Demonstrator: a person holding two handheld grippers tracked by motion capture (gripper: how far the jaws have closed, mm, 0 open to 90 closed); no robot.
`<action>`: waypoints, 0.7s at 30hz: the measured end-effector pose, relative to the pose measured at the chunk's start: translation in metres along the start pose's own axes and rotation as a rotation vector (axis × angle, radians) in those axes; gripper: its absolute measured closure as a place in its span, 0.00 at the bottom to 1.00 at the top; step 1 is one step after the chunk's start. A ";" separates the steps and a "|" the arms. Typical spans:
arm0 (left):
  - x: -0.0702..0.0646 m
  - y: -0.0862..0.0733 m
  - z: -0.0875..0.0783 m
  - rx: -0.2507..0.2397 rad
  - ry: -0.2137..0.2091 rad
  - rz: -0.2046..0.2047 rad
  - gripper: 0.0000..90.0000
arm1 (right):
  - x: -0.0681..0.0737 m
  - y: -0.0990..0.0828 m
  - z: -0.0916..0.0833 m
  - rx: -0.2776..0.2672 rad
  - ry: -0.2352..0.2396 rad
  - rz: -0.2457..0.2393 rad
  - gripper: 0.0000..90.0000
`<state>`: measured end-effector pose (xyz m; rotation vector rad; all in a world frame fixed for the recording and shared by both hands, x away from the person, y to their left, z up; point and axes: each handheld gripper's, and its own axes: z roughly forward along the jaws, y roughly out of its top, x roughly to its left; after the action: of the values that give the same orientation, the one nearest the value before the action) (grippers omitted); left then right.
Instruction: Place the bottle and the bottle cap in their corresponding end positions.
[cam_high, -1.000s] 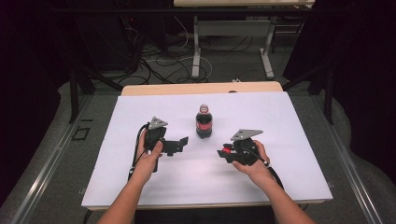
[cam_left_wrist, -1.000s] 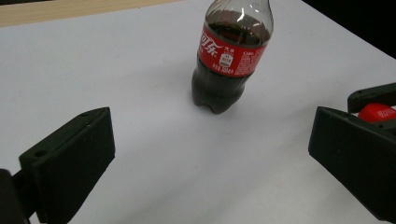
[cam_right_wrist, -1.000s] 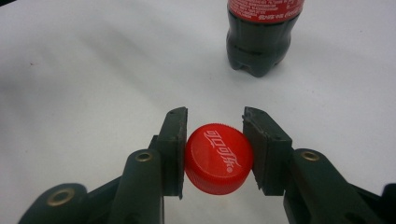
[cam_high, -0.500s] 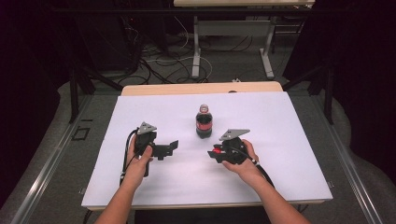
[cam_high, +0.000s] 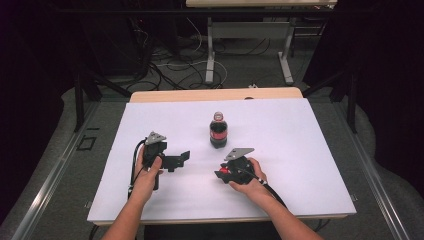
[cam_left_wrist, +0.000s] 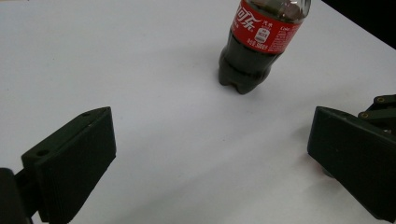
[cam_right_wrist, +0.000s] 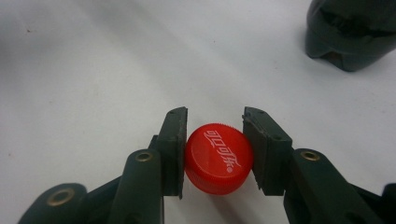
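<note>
In the high view a cola bottle (cam_high: 218, 131) stands upright near the middle of the white table (cam_high: 300, 150), its neck showing no cap. Below and to its right in that frame, the right gripper (cam_high: 223, 174) sits low over the table in the person's right hand (cam_high: 248, 176), just beside the bottle but apart from it. The right gripper view shows its two black jaws pressed against opposite sides of a red bottle cap (cam_right_wrist: 218, 157), printed top facing up, so this gripper is closed on the cap; the bottle's dark base (cam_right_wrist: 350, 35) sits in the upper right corner of that frame, well clear of the cap. At the lower left of the high view, the left gripper (cam_high: 181, 159) is held in the left hand (cam_high: 148, 172), with its jaws pointing toward the right of the frame. In the left gripper view its jaws stand wide apart at the lower left and right edges with bare table between them, so it is open and holds nothing; the bottle, with its red label (cam_left_wrist: 264, 25), stands at the upper middle of that frame, ahead of the jaws and untouched by them.
</note>
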<state>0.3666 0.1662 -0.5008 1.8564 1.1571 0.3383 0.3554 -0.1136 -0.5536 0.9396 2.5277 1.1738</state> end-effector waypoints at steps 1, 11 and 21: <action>0.000 0.000 0.000 0.003 -0.001 0.000 0.01 | 0.001 -0.001 0.002 -0.013 -0.008 -0.004 0.67; -0.001 -0.002 0.002 0.014 -0.005 -0.004 0.01 | 0.003 -0.001 0.010 -0.021 -0.004 -0.015 0.67; 0.000 -0.003 0.003 0.014 -0.004 -0.016 0.01 | 0.001 -0.001 0.012 -0.006 0.005 -0.009 0.65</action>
<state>0.3668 0.1652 -0.5052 1.8577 1.1742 0.3182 0.3596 -0.1057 -0.5620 0.9243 2.5280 1.1821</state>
